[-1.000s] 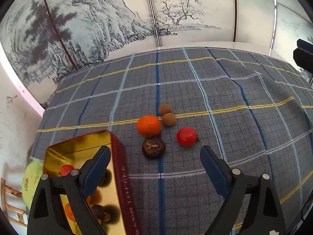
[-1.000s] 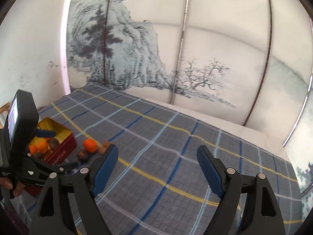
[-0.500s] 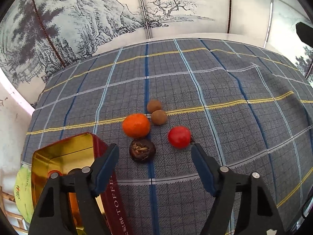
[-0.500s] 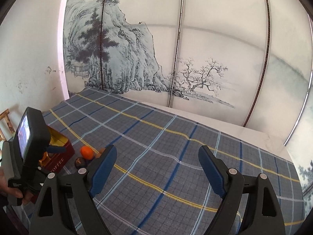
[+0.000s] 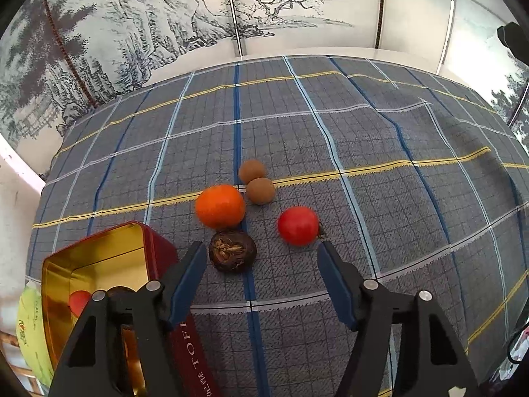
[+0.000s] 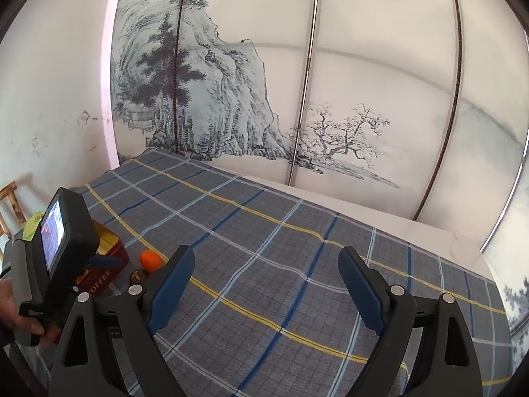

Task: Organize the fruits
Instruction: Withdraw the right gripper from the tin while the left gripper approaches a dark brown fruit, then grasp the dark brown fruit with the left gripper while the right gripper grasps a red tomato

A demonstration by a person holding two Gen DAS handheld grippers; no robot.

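The left gripper (image 5: 261,261) hangs low over a counter covered by a plaid cloth (image 5: 380,152), its blue fingers (image 5: 185,284) spread apart with nothing between them. Just ahead of the fingertips sits a dark, wrinkled round fruit (image 5: 232,250), closest to the left finger and apart from it. Beyond that fruit, nearly touching it, lies an orange (image 5: 220,205). To the right of the orange, a red tomato (image 5: 298,225) rests on the cloth just off the tip of the right finger. Behind the orange and tomato, two small brown fruits (image 5: 256,181) lie pressed against each other, the nearer one just beside the orange. At the lower left stands an open red tin (image 5: 158,251) with a shiny gold inside; its near end is hidden behind the gripper's frame, but something red and something dark show inside it, probably fruit already put in. A green and yellow object (image 5: 28,327) shows at the left edge beyond the tin. The right gripper (image 6: 266,281) is held higher and well away from the fruit, over a bare stretch of the cloth, its fingers (image 6: 172,284) wide apart and holding nothing. In its view the left gripper's handle and small screen (image 6: 54,235) appear at the far left, gripped by a hand (image 6: 13,314), with the tin, the orange and the dark fruit just past it. A painted landscape screen (image 6: 231,99) stands behind the counter.
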